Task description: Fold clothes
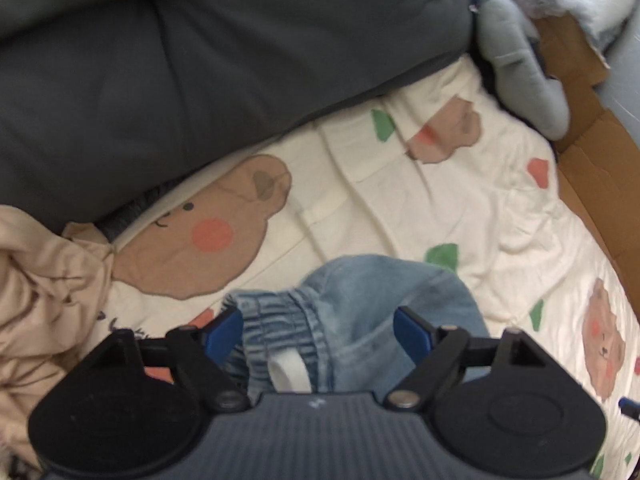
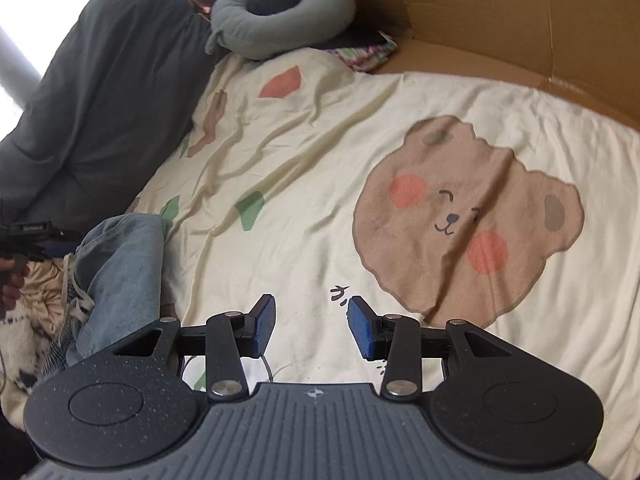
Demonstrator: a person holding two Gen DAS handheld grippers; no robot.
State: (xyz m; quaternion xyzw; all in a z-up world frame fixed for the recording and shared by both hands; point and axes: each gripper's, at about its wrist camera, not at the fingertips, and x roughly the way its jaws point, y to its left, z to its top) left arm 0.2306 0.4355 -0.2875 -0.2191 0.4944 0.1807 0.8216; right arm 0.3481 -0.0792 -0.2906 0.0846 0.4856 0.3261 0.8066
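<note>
Jeans (image 1: 360,320) between the spread jaws of left tool (image 1: 320,332), unpinched.

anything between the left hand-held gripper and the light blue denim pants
Nothing visible. The open left hand-held gripper sits right over the light blue denim pants, with their elastic waistband between its pads.

The jeans (image 1: 360,300) lie on the bed sheet (image 1: 400,208), between the left gripper (image 1: 318,330)'s spread jaws. A crumpled garment (image 1: 40,288) lies to their left. The cushion (image 1: 200,60) lies behind, a curved pillow (image 1: 516,60) at its right end, cardboard (image 1: 592,168) along the bed's right.
</note>
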